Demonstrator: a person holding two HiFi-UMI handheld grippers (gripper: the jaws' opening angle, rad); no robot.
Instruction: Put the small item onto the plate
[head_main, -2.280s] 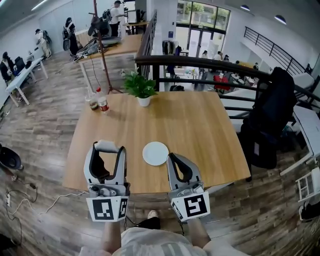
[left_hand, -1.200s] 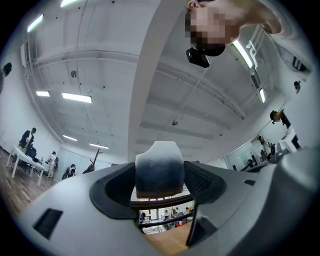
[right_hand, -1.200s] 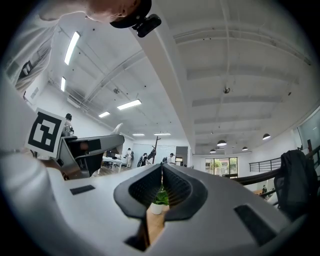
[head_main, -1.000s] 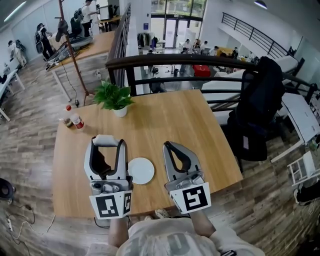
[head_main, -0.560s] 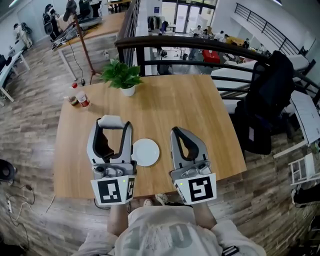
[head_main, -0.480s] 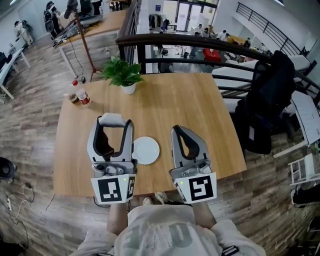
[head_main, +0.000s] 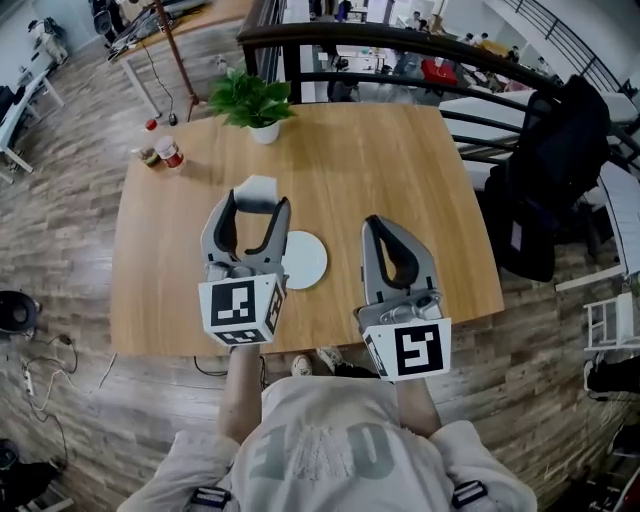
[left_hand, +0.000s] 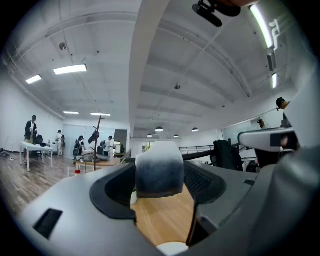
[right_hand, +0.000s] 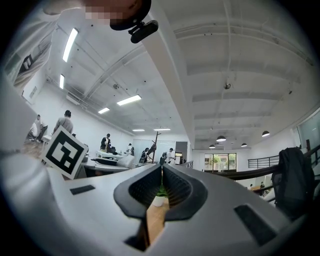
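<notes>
Clearly, the left tongs (head_main: 255, 205) were closed on the small white item (head_main: 258, 188), holding it above the wooden tabletop (head_main: 400, 150), just beside the round white plate (head_main: 305, 262) and not on it. The right tongs (head_main: 376, 224) were closed with nothing between them, on the plate's other side.

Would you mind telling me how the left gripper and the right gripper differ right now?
The left gripper has its jaws apart, clamped on the small item; the right gripper has them together, empty. In the head view the left gripper meets the plate's left edge; the right gripper stands clear of it. Both are grey and held over the table.
</notes>
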